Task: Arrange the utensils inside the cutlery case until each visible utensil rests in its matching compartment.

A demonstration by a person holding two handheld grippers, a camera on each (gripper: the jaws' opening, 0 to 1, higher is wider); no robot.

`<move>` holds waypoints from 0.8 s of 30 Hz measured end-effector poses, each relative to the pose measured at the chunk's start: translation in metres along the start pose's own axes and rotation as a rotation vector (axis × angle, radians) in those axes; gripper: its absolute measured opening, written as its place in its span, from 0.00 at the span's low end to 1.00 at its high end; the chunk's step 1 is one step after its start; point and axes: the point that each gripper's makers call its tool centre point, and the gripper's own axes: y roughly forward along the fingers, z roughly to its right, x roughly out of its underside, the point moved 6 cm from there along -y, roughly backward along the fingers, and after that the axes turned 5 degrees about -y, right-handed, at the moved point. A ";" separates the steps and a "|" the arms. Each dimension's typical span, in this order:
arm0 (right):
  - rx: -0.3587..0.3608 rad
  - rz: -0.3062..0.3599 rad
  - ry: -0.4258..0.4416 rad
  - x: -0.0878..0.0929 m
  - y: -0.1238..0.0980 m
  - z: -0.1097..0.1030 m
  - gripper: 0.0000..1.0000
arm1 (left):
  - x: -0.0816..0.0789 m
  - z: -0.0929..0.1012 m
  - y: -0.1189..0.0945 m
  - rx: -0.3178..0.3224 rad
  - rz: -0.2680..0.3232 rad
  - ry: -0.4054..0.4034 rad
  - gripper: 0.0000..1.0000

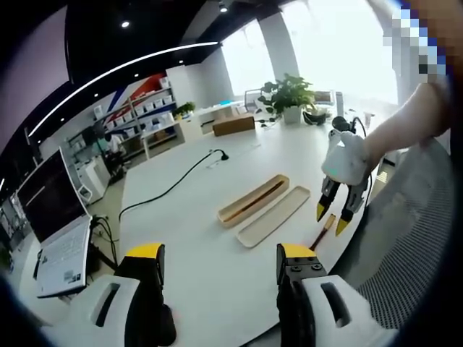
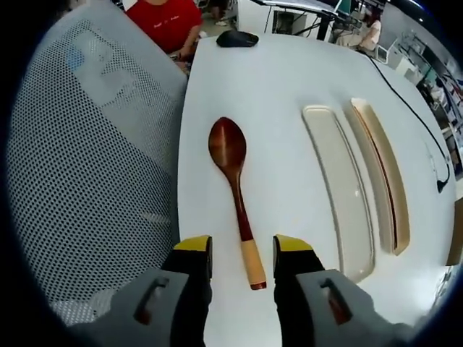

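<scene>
Table (image 1: 188,238): white, round-edged.
Laptop (image 1: 54,217): stood open on a stand left of the table.
Cable (image 1: 170,186): black, trailed across the tabletop.
Plant (image 1: 288,94): potted, at the far edge.
Chair (image 2: 94,166): grey mesh, beside the table.
Mouse (image 2: 237,38): dark, at the far end.
Person (image 2: 170,22): red-shirted, behind the chair.

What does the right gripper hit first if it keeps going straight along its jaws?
Most likely the wooden spoon: its pale handle end lies between the open jaws of the right gripper, with the bowl further ahead on the white table. The gripper's height above it is unclear.
</scene>
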 end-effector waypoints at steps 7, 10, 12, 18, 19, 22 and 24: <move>-0.022 -0.064 -0.059 0.001 0.012 -0.001 0.32 | 0.000 0.000 0.000 0.001 -0.001 0.001 0.65; -0.012 -0.072 -0.089 -0.003 0.013 0.000 0.31 | 0.000 -0.001 -0.001 -0.005 0.004 -0.007 0.65; -0.016 -0.069 -0.089 -0.007 0.014 0.002 0.31 | 0.000 -0.001 -0.001 -0.004 0.002 -0.008 0.65; -0.031 -0.080 -0.139 -0.022 0.020 0.003 0.31 | 0.000 0.000 -0.001 -0.002 0.002 -0.006 0.65; -0.030 -0.073 -0.138 -0.026 0.021 0.003 0.31 | 0.000 0.000 -0.001 -0.002 0.002 -0.006 0.65; -0.028 -0.053 -0.134 -0.033 0.024 0.004 0.31 | 0.000 0.000 -0.001 -0.002 0.003 -0.005 0.65; -0.029 -0.046 -0.139 -0.037 0.026 0.003 0.31 | 0.000 -0.001 -0.001 -0.003 0.003 -0.006 0.65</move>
